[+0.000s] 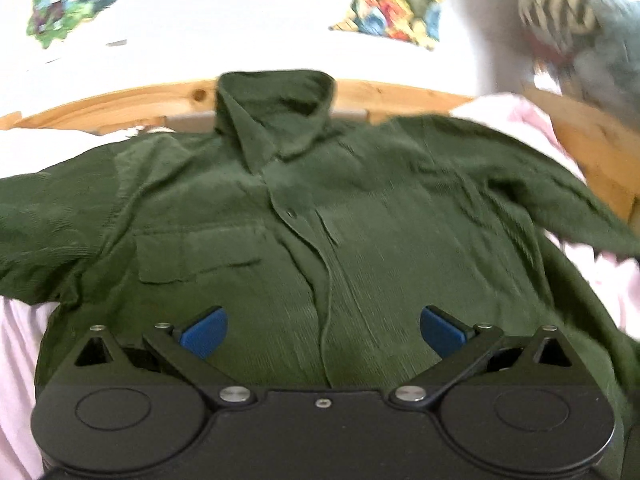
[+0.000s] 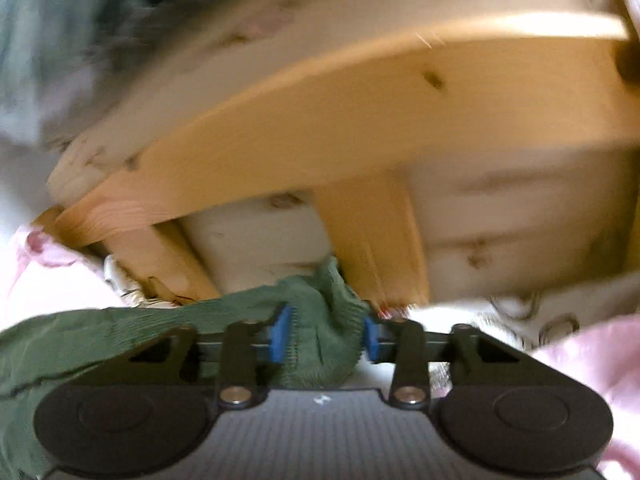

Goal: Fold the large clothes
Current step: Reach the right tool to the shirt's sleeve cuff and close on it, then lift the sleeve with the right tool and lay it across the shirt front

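Observation:
A dark green corduroy shirt (image 1: 280, 208) lies front up on a pink sheet, collar at the far side against a wooden bed frame, buttoned, with a chest pocket on the left. My left gripper (image 1: 324, 332) is open and empty, low over the shirt's lower front. The shirt's right sleeve (image 1: 540, 192) is lifted and stretched to the right. In the right wrist view my right gripper (image 2: 326, 338) is shut on a bunched end of the green sleeve (image 2: 320, 320), close to the wooden frame.
The wooden bed frame (image 1: 120, 104) runs along the far side, with a white wall and colourful pictures (image 1: 392, 4) behind. A striped grey garment (image 1: 580, 20) hangs at upper right. Wooden planks (image 2: 360, 120) fill the right wrist view. The pink sheet (image 2: 592, 360) surrounds the shirt.

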A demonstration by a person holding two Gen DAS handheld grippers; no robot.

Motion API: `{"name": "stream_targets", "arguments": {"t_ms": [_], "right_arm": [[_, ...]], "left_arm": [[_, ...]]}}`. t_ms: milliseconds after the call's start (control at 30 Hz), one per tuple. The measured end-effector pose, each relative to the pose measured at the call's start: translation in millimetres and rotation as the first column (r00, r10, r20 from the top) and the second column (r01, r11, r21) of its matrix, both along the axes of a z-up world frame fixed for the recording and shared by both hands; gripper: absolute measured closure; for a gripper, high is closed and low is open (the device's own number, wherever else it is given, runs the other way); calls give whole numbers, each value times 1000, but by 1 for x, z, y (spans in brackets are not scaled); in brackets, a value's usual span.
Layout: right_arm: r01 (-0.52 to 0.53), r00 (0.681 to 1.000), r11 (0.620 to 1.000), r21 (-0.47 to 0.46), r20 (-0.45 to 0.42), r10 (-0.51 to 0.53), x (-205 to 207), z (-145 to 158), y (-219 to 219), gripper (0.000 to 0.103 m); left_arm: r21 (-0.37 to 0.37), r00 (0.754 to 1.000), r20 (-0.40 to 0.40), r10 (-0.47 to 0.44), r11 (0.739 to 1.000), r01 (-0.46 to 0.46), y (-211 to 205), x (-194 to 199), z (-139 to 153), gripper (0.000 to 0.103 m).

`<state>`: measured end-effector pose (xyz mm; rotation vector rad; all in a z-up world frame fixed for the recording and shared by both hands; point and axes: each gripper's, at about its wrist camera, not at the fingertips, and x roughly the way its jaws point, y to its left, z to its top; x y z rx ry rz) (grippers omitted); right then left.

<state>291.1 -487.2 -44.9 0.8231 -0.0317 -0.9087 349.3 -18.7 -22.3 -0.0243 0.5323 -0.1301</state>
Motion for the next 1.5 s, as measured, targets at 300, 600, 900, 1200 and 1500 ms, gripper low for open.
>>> {"name": "stream_targets", "arguments": {"t_ms": [300, 600, 900, 1200, 1500], "right_arm": [[-86, 995, 934, -346, -68, 66, -23, 51, 53, 92], [-169, 964, 635, -753, 7, 265, -67, 146, 146, 92], [-394, 680, 241, -887, -105, 726, -58, 195, 265, 92], [-586, 372, -184, -789, -463, 805, 17, 174, 348, 86], [-682, 247, -220, -698, -502, 829, 16, 145, 324, 14]], "left_arm": [[-14, 999, 23, 48, 999, -47, 18, -3, 6, 1], [-50, 994, 50, 99, 994, -96, 42, -18, 28, 1], [-103, 997, 73, 22, 995, -15, 53, -52, 41, 1], [-146, 999, 37, 27, 989, -21, 70, -71, 32, 1], [-150, 998, -22, 54, 987, -56, 78, -58, 19, 1]]}}
